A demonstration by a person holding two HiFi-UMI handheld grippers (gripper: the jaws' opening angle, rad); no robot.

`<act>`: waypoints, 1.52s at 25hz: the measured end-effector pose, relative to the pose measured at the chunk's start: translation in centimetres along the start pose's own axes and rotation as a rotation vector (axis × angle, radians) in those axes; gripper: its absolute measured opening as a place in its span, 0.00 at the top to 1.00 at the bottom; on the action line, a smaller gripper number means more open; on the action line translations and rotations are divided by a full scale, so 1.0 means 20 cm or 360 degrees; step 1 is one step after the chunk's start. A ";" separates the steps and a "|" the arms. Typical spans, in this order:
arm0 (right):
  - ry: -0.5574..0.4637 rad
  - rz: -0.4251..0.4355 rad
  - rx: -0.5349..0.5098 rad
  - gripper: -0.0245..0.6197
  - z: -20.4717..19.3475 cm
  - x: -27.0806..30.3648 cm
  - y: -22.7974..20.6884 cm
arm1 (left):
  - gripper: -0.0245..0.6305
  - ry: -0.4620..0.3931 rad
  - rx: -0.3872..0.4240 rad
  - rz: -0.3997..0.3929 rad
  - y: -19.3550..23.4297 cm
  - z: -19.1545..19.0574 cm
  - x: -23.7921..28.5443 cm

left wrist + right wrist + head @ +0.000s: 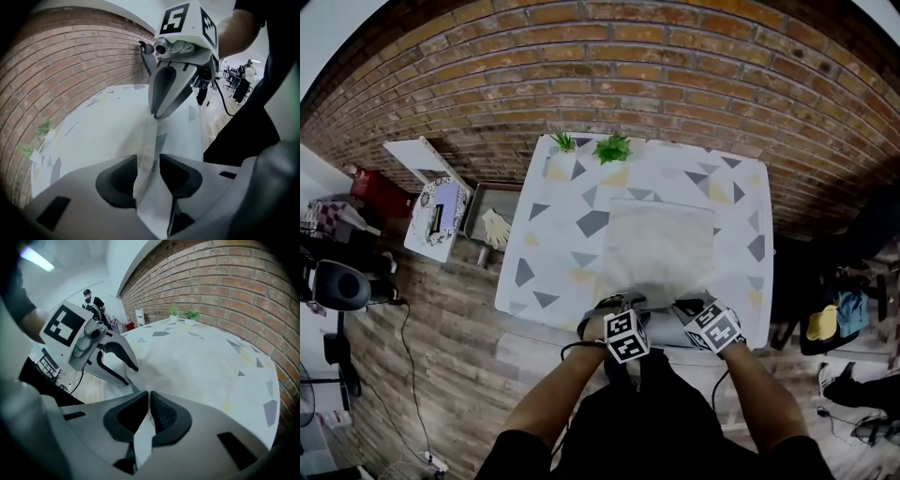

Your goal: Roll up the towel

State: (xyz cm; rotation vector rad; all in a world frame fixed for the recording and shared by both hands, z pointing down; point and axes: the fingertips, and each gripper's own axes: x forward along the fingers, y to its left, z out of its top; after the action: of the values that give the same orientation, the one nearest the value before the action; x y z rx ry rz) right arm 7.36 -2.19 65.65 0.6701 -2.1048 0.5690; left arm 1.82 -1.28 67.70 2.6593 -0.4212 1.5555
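Right tool (149,398) pinches towel (659,246) edge; left tool (148,161) gapes around it (plants (612,148) beyond).

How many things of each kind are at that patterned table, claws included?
Towel: 1
Potted plants: 2
Claws: 2, the left claw and the right claw
Total: 5
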 end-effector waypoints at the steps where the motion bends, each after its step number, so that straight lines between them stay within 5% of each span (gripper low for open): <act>1: -0.0009 0.0008 0.0025 0.91 0.01 -0.01 0.00 | 0.72 -0.0005 0.0004 0.0008 0.00 0.01 0.00; 8: 0.0009 -0.0011 0.0000 0.90 0.01 -0.02 0.00 | 0.92 -0.0019 0.0001 0.0003 0.03 0.03 -0.02; 12: -0.0004 -0.0086 -0.0229 0.67 0.02 -0.04 0.07 | 0.93 -0.0034 -0.0048 -0.0065 0.04 0.04 -0.04; 14: -0.0021 -0.0111 -0.0336 0.65 0.05 -0.02 0.12 | 0.93 -0.0046 -0.0071 -0.0090 0.04 0.05 -0.05; 19: 0.0009 -0.0236 -0.0475 0.65 0.06 0.07 0.15 | 0.93 -0.0076 -0.0095 -0.0134 0.05 0.10 -0.08; 23: 0.0062 -0.0358 -0.0517 0.88 0.03 0.08 0.08 | 0.93 -0.0041 -0.0017 -0.0129 0.05 0.10 -0.09; 29: 0.0120 -0.0169 -0.0534 0.92 -0.01 0.06 0.09 | 0.92 0.0098 0.0222 -0.0002 0.07 -0.02 -0.08; 33: 0.0184 -0.0008 -0.0501 0.92 -0.03 0.06 0.11 | 0.92 0.0123 0.0196 0.0014 0.08 -0.10 -0.09; 38: 0.0275 0.0006 -0.0550 0.91 -0.03 0.08 0.07 | 0.93 0.0106 0.0158 -0.0075 0.09 -0.09 -0.13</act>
State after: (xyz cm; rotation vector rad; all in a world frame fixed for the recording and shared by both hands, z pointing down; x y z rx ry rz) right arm 6.05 -1.07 67.06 0.4049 -1.9764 0.2444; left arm -1.34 -2.17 66.20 2.6584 -0.2841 1.6878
